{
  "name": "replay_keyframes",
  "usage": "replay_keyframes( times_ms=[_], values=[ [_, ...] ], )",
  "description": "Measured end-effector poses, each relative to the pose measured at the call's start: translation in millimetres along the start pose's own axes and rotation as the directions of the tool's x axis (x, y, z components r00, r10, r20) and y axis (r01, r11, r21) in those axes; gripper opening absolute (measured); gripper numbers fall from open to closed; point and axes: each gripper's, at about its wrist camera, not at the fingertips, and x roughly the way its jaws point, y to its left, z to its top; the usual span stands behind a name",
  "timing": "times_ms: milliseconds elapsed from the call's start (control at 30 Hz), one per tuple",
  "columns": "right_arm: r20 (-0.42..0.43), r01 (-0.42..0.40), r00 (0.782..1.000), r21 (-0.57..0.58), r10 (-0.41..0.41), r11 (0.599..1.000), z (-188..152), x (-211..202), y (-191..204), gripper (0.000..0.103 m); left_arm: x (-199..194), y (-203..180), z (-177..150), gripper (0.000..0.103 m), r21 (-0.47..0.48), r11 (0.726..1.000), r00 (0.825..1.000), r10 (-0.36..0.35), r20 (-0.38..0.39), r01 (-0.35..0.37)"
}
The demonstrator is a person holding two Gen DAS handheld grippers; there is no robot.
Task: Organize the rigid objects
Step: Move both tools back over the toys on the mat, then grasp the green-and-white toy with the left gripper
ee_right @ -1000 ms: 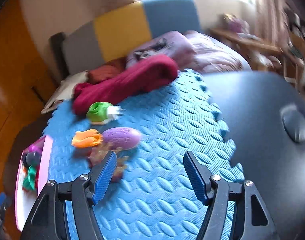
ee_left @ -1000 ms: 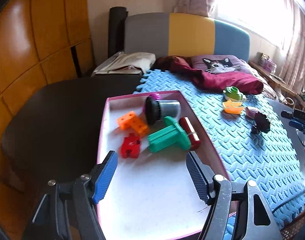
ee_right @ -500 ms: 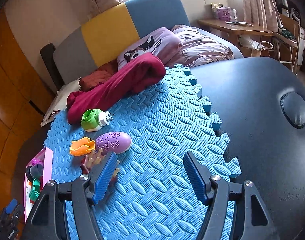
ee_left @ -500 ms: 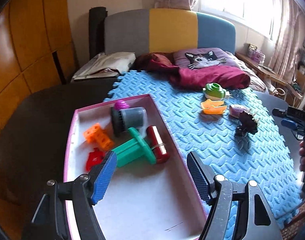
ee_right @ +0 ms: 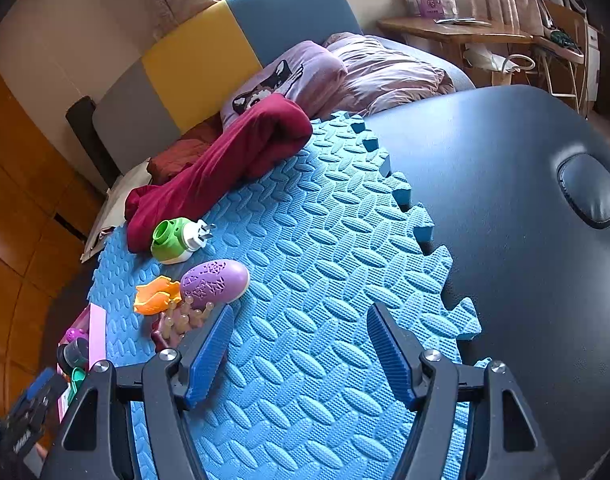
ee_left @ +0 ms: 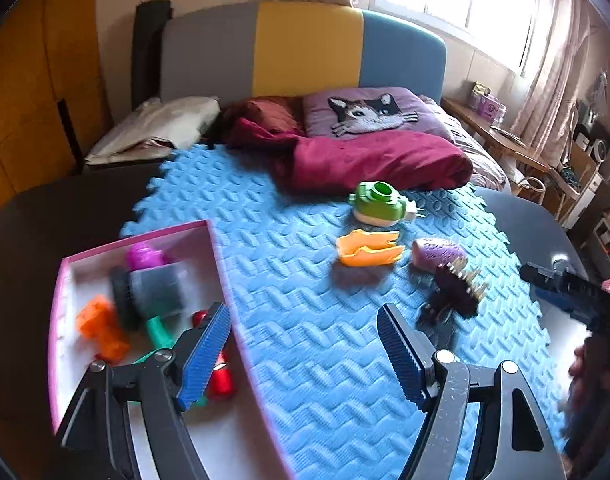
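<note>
While four toys lie loose mid-frame on the blue mat (ee_left: pixel 289 240), nothing is held: left gripper (ee_left: pixel 305 344) opening, right gripper (ee_right: pixel 301 344) wide, both empty. Purple egg (ee_right: pixel 215 282): judged light, stiff, slick (best pinched across narrow middle). Pink box (ee_left: pixel 219 264), lower left.

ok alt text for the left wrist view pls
The empty left gripper, jaws opening, hangs over a blue foam mat beside a pink box of toys. Ahead lie an orange piece, a purple egg and a green toy.

Box (ee_left: pixel 137 240) left of toys (ee_left: pixel 367 254), seemingly.
</note>
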Motion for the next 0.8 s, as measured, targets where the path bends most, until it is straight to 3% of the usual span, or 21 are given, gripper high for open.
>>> replay_keyframes(
  times_ms=[100, 167, 233, 333, 567, 800],
  values=[
    [0.005, -0.002, 1.000, -0.006, 0.002, 1.000, 0, -1, 2, 0.070, 16, -13, 16, 0.083, 0.005, 1.000, 1.000, -0.013, -0.009, 0.013],
    [0.004, -0.004, 1.000, -0.003, 0.004, 1.000, 0, -2, 2, 0.070, 26, -23, 26, 0.094, 0.008, 1.000, 1.000, -0.017, -0.008, 0.017],
    [-0.003, -0.014, 1.000, 0.001, 0.014, 1.000, 0, -2, 1, 0.070, 36, -32, 37, 0.096, 0.013, 0.999, 0.999, -0.033, -0.002, 0.033],
    [-0.012, -0.030, 0.999, 0.001, 0.030, 1.000, 0, -1, 2, 0.070, 58, -44, 56, 0.097, 0.021, 0.999, 0.999, -0.034, -0.032, 0.035],
    [-0.038, -0.076, 0.996, -0.005, 0.076, 0.997, -1, 0, 7, 0.070, 102, -49, 94, 0.097, -0.067, 0.994, 0.992, -0.089, -0.086, 0.084],
    [-0.067, -0.118, 0.991, 0.008, 0.118, 0.993, -2, 3, 7, 0.070, 144, -45, 112, 0.097, -0.167, 0.980, 0.978, -0.132, -0.159, 0.105]
  ],
)
